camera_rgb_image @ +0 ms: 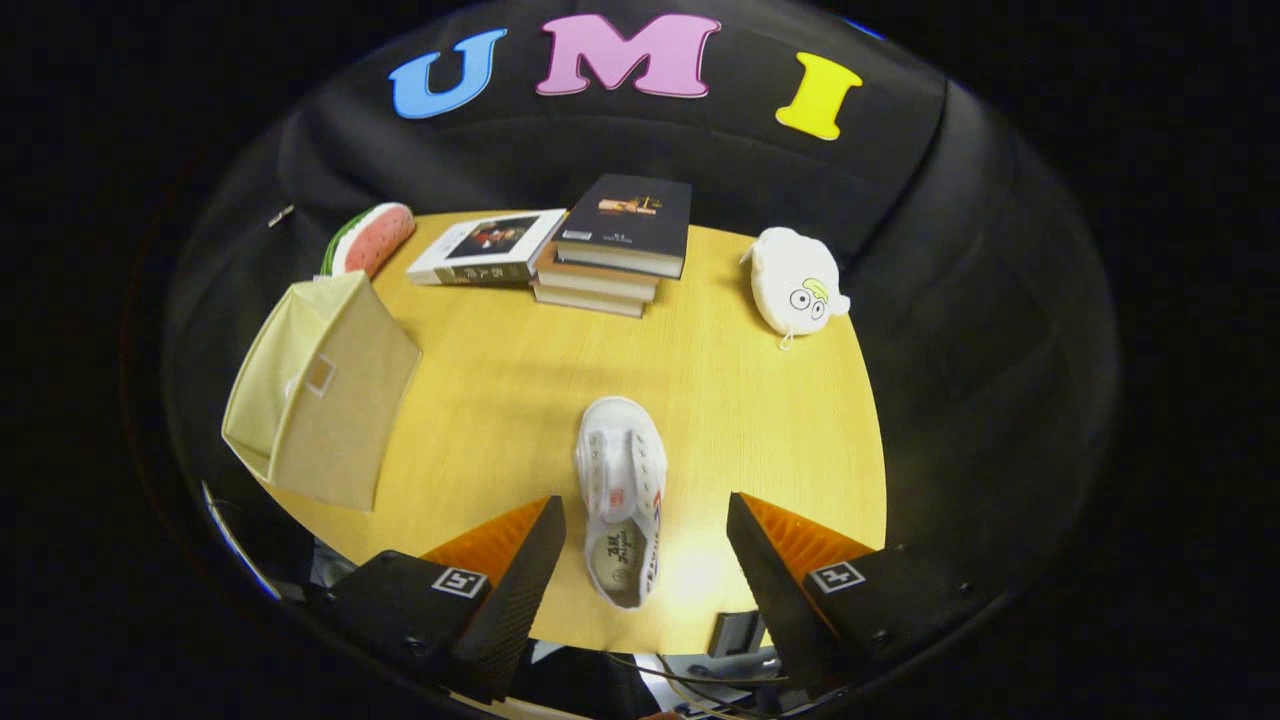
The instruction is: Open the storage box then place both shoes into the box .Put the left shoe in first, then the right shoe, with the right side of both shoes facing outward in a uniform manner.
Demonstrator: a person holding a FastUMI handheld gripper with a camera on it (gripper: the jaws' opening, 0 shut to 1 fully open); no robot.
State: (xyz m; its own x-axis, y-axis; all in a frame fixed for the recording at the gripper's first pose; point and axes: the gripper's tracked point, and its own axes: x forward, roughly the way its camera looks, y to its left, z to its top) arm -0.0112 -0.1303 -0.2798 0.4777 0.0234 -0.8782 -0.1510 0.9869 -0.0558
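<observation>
We see one white shoe (pixel 621 497) lying on the counter (pixel 720 400), its heel between our fingers (pixel 505 575), its toe pointing to twelve o'clock. The gripper (pixel 646 560) is spread wide, touching nothing. The storage box (pixel 320 405) sits at ten o'clock, a stack of books (pixel 610 245) at twelve, a white plush (pixel 795 280) at one.

A stack of books (pixel 612 252), a watermelon cushion (pixel 372 238) and a white plush (pixel 795 279) sit on the table (pixel 760 420)
</observation>
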